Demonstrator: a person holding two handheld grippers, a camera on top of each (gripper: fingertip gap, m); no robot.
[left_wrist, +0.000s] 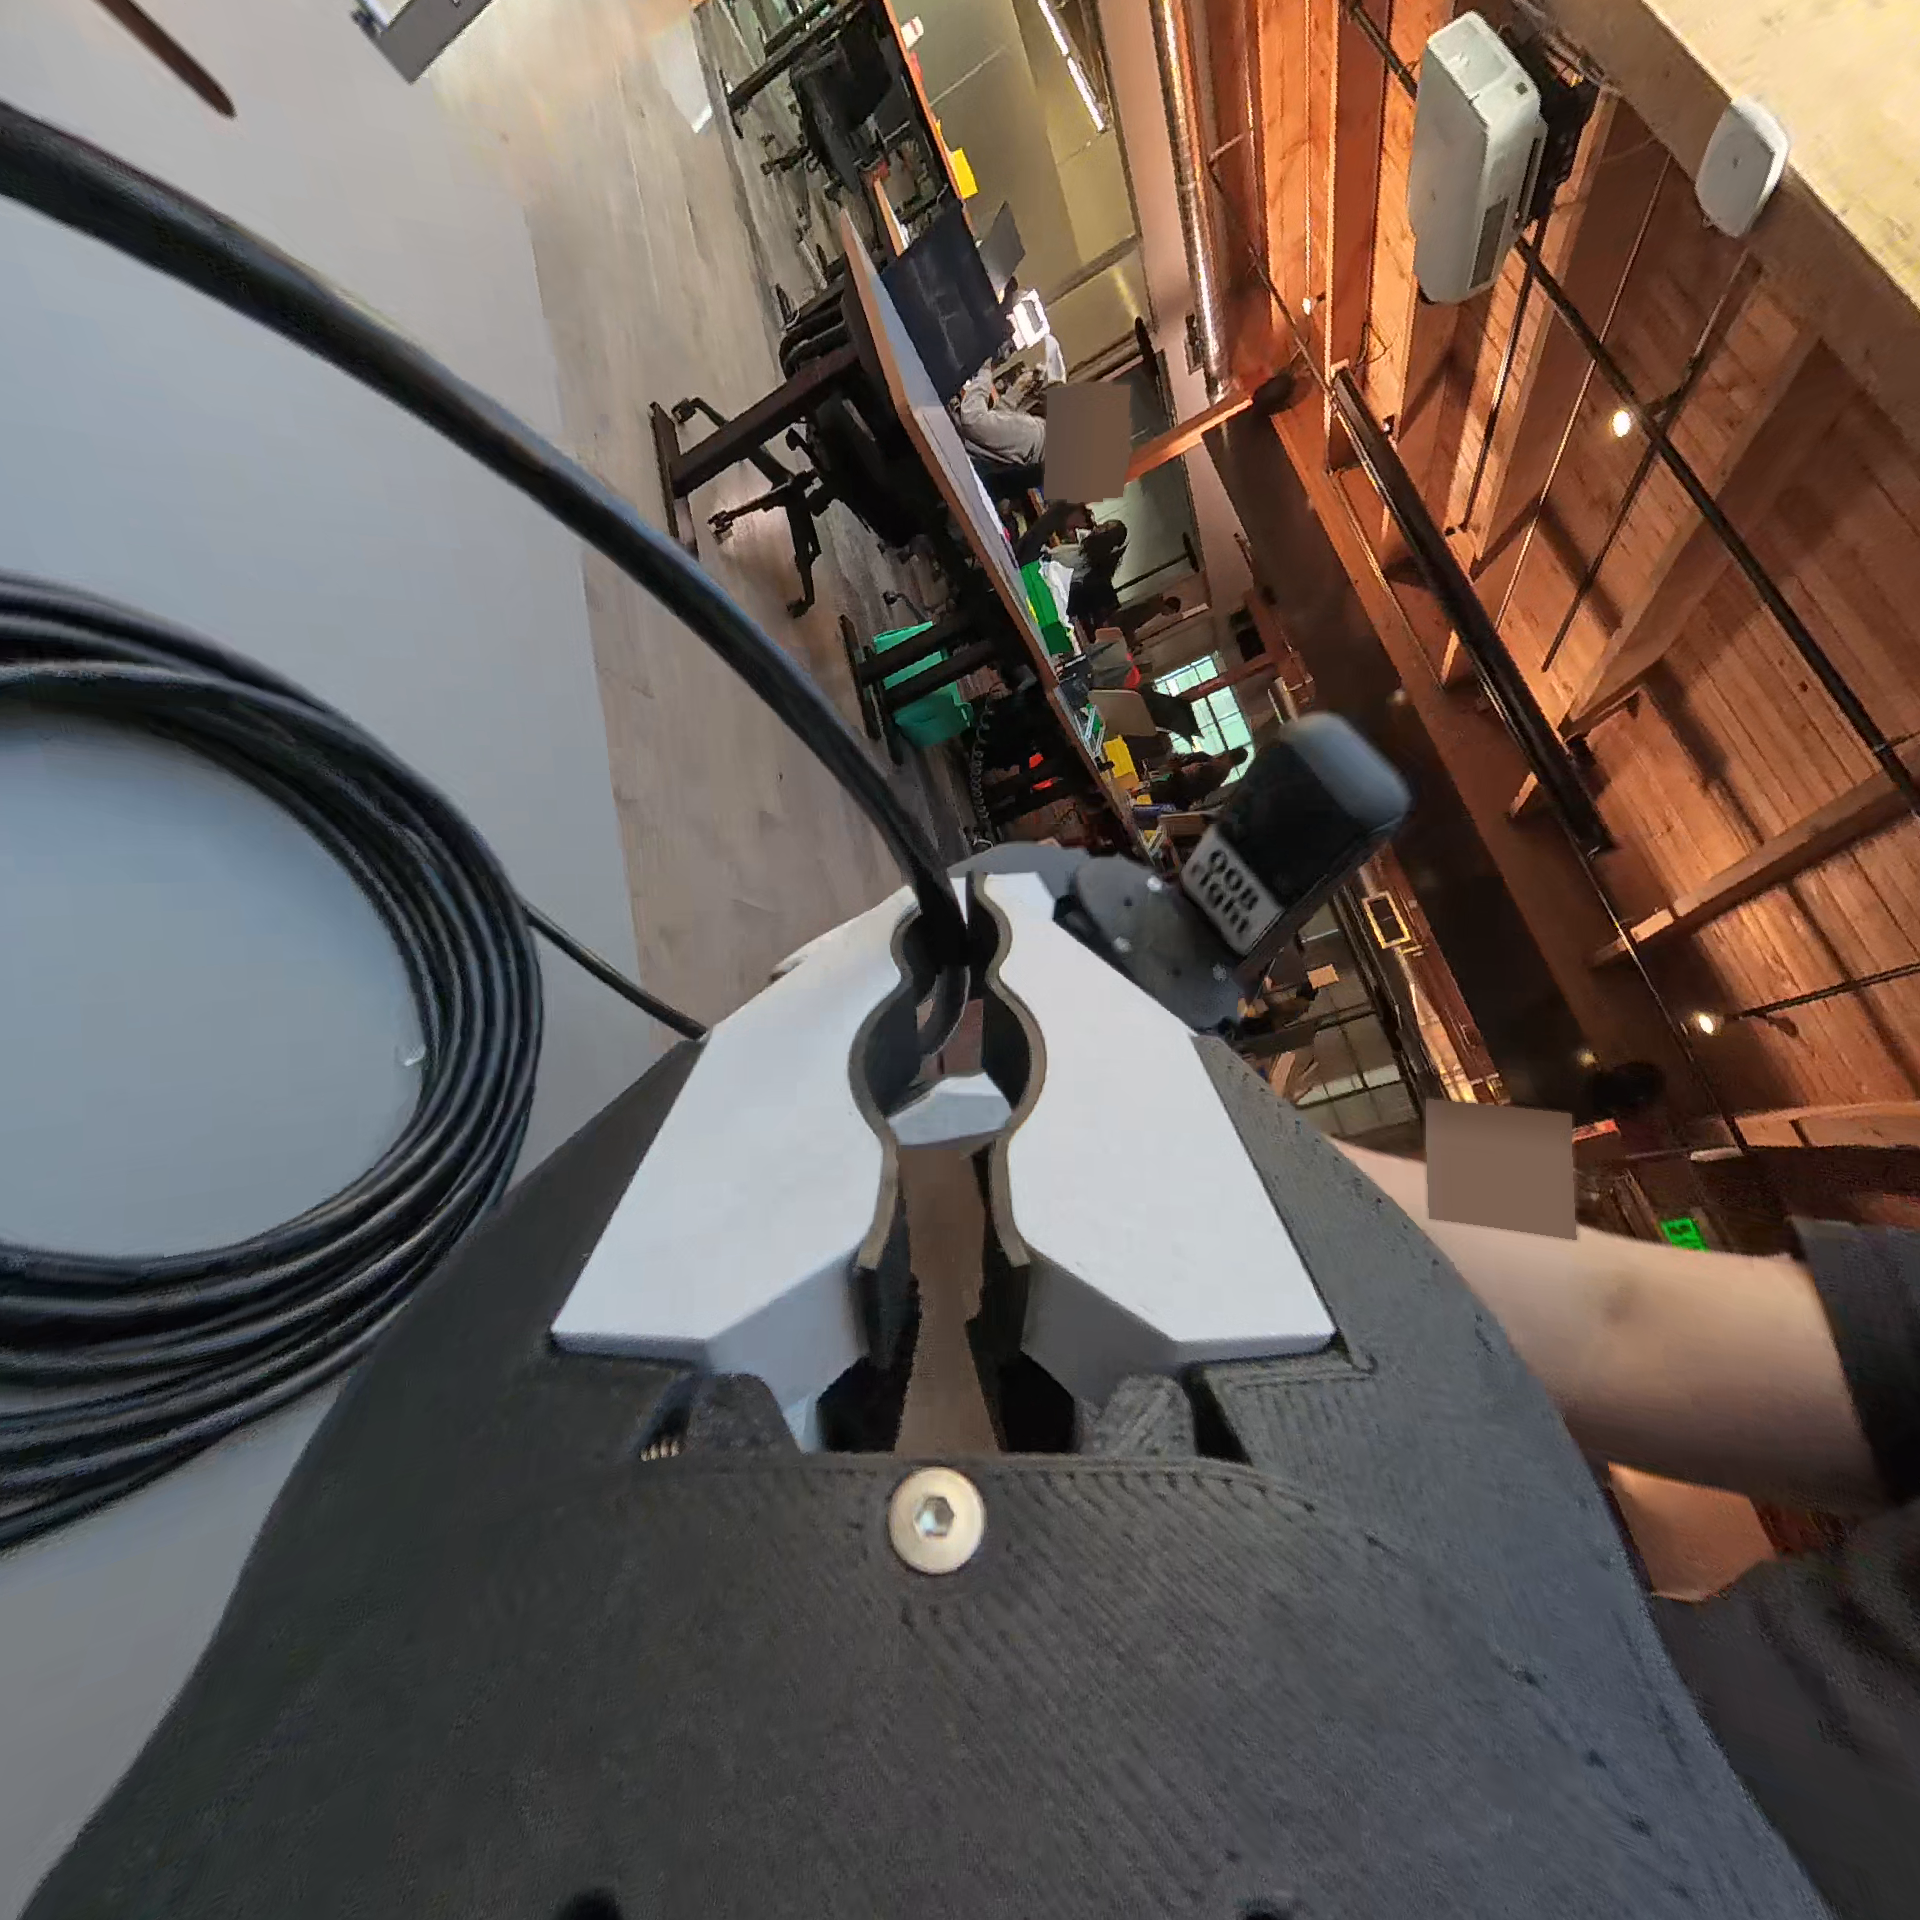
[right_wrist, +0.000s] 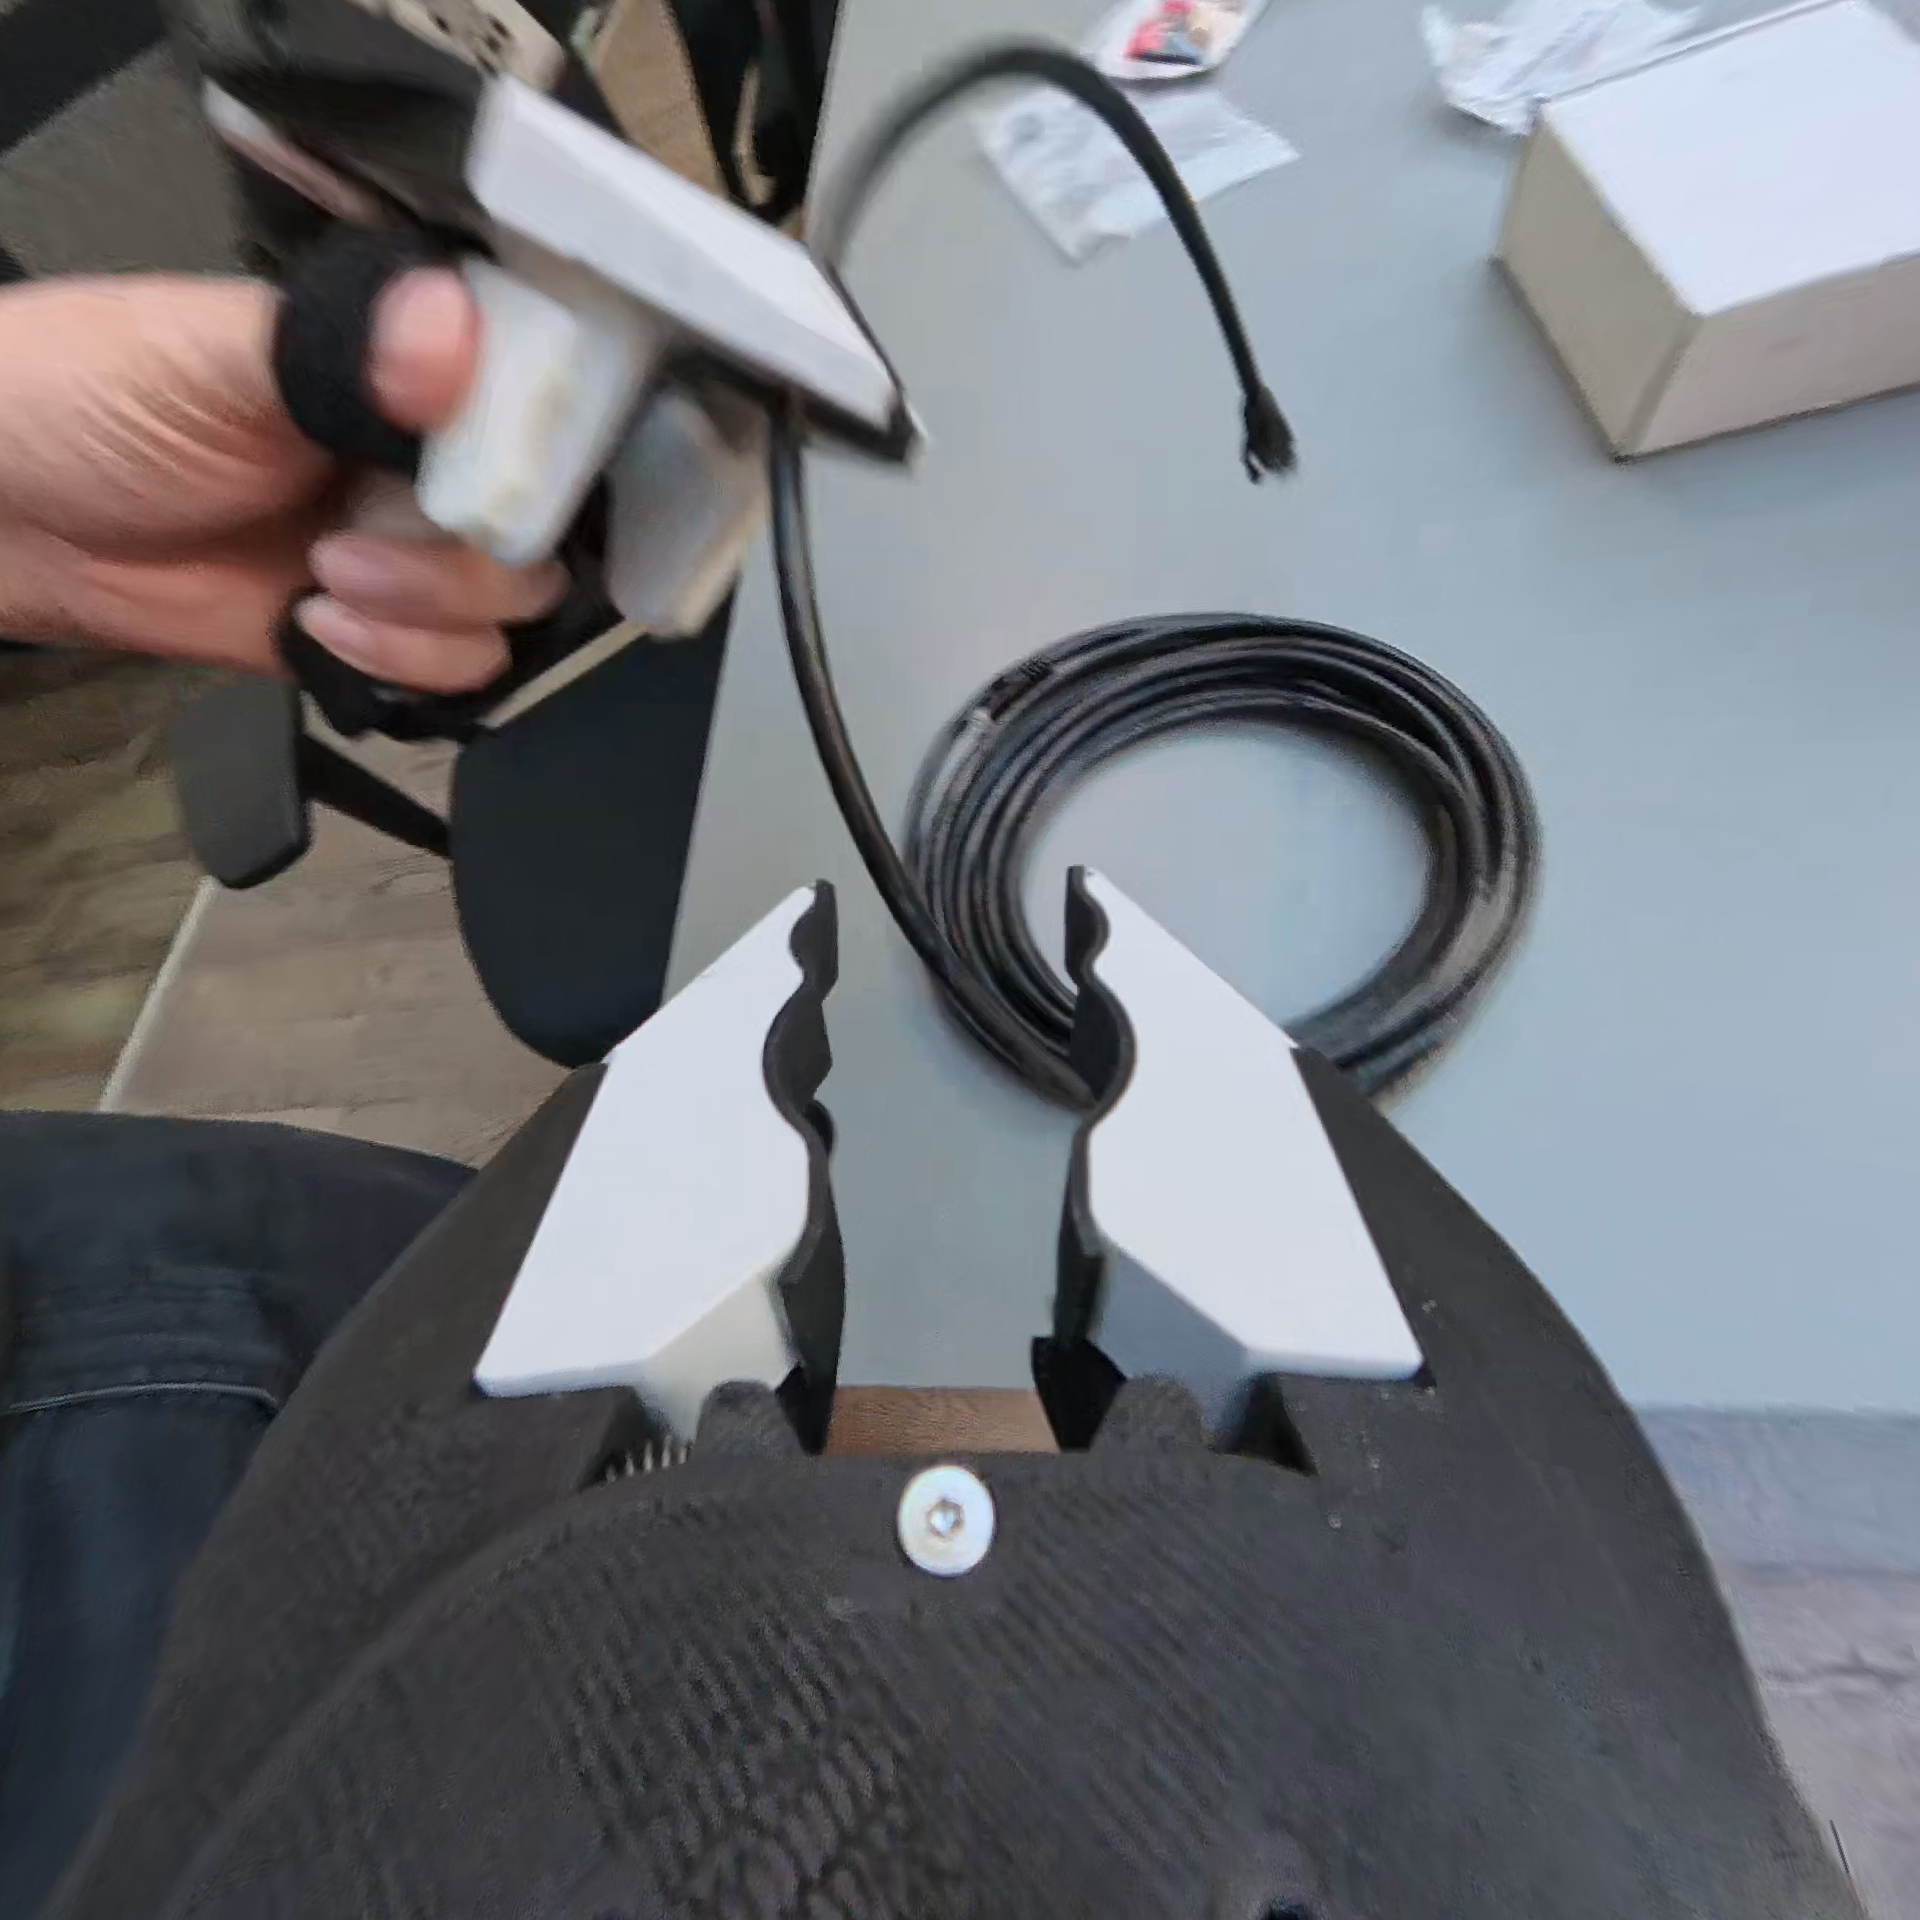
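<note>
A black cable lies coiled (right_wrist: 1226, 842) on a grey table (right_wrist: 1558, 935); the coil also shows in the left wrist view (left_wrist: 312, 935). My left gripper (left_wrist: 951, 914) is shut on a loose strand of the black cable (left_wrist: 520, 447) near its tips and holds it above the table. In the right wrist view the left gripper (right_wrist: 894, 426) is at upper left, held by a hand (right_wrist: 156, 468), with the cable's free end (right_wrist: 1262, 442) curling past it. My right gripper (right_wrist: 951, 894) is open and empty, just above the coil's near edge.
A white cardboard box (right_wrist: 1745, 229) and clear plastic bags (right_wrist: 1132, 156) lie at the table's far side. A black chair (right_wrist: 582, 831) stands by the table's left edge. The left wrist view shows a wooden floor (left_wrist: 665, 416), desks with people, and part of the right gripper (left_wrist: 1278, 831). My hands' fingertips stand some 7 cm from each other.
</note>
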